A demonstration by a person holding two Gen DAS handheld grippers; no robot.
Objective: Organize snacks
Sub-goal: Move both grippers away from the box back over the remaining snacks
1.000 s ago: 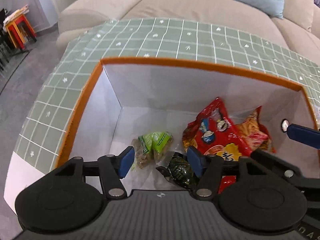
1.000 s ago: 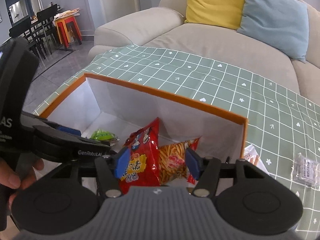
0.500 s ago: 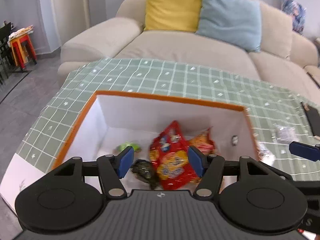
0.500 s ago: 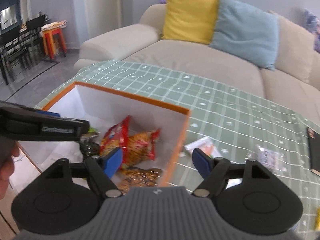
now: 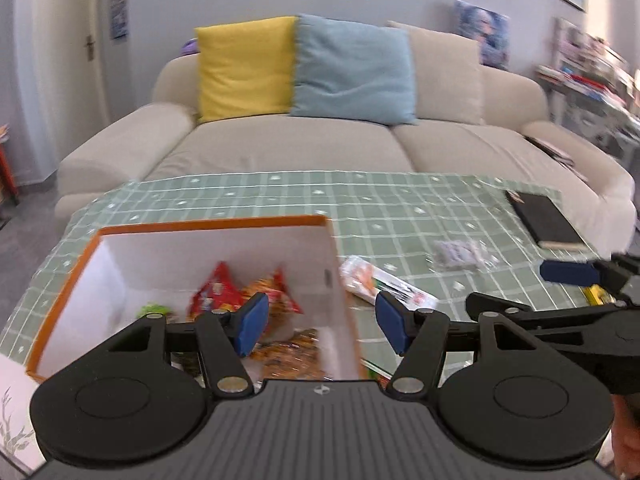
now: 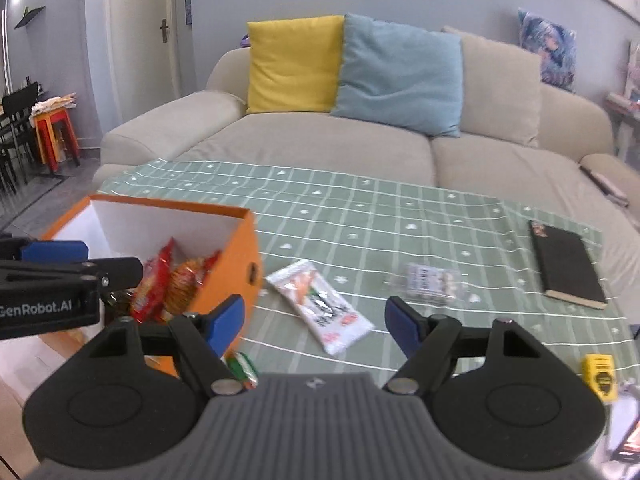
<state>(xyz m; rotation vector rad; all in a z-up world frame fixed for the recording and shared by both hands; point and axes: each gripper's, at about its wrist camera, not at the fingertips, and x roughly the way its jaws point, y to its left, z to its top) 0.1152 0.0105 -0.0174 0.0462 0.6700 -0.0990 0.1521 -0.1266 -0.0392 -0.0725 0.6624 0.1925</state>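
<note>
An orange box with a white inside stands at the table's left and holds a red bag, an orange bag and a green packet. My left gripper hangs open and empty above the box's near right corner. My right gripper is over the cloth right of the box; its jaws are opening with nothing between them. Just beyond its fingers lies a white packet, with a clear packet farther right. A small yellow pack sits at the near right.
A green checked cloth covers the table. A black book lies at its right side. A green and red wrapper lies by the box's near corner. A beige sofa with cushions runs behind the table.
Both grippers have drawn back and up out of the box and swung right, so the cloth and loose packets now show. The right jaws have spread wider.
</note>
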